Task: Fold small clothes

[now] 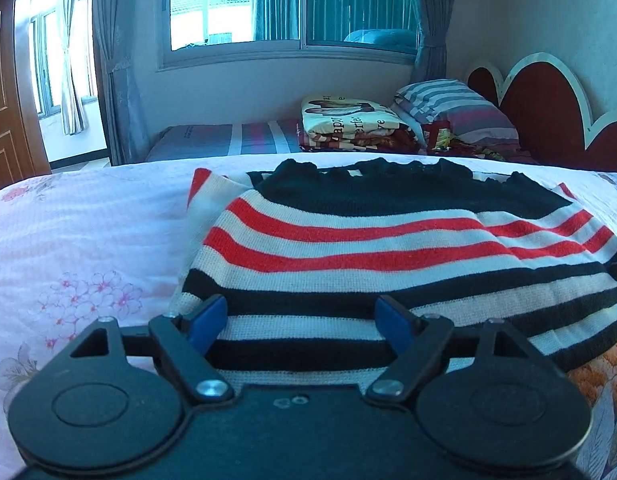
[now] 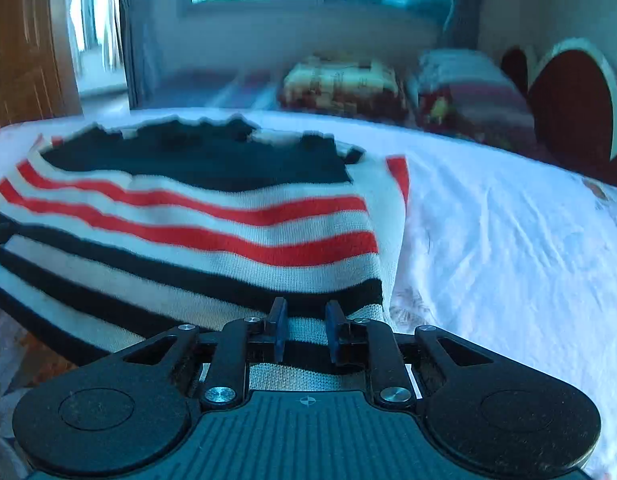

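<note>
Right tool point(image 2: 304, 326) tilted down, pinching striped sweater point(image 2: 196, 216) hem.

1. Folded blanket point(image 1: 348, 120) on the far bed, seen from my left wrist view: dark printed letters on a cream ground, only pieces showing. I read "appy" on one line, "erfe" below it, and "ye" to the right. Above these, near the top fold, stands a small "e".
2. Same blanket in my right wrist view point(image 2: 340, 80): print blurred, not readable.
3. Dark striped bedding point(image 1: 196, 138) beside it: a faint line of small print, too small to read.
</note>
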A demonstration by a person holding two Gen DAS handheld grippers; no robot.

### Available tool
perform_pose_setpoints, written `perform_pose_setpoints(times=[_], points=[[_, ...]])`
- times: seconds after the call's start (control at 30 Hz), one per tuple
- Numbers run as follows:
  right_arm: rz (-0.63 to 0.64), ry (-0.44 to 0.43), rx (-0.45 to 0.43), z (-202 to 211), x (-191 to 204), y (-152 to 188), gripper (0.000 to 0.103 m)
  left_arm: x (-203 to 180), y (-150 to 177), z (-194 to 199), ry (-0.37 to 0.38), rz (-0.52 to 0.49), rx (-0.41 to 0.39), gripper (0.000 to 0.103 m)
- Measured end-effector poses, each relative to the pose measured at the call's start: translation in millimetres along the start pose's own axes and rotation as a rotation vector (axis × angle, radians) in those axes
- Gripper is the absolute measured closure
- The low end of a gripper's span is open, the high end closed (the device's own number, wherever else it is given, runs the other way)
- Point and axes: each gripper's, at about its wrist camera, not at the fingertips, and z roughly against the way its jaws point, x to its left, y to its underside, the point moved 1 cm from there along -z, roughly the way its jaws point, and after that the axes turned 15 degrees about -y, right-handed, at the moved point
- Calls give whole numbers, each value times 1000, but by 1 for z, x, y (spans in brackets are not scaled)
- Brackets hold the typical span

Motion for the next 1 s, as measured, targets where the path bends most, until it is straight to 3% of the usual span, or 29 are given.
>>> perform_pose_setpoints(times=[0.27,0.4,0.43,0.5,0.53,0.6,0.7,0.8,0.87,1.0], points=[[-8,-48,-46,9,-7,8,84,0,-2,-1,-14,-2,-1,21],[-5,-97,-60,13,-13,11,84,17,-3,8,-9,78,-4,23],[-6,-113,-57,14,-15,11,84,23,-4,17,-24,107,-13,21],[-14,-142,-52,17,-20,10,84,39,1,38,-151,159,-27,23],[-22,-157,-50,18,-23,10,84,49,7,46,-173,207,-9,23],[-15,-176,-48,20,-25,10,84,71,24,59,-133,364,60,23],[-28,-194,-82,30,-26,10,84,86,47,64,9,590,152,26],[-80,-257,-146,43,-23,5,85,89,59,52,113,789,179,26],[-63,-292,-149,42,-10,-5,98,90,59,38,158,885,165,26],[-46,-345,-136,23,22,-29,101,85,45,3,203,944,129,27]])
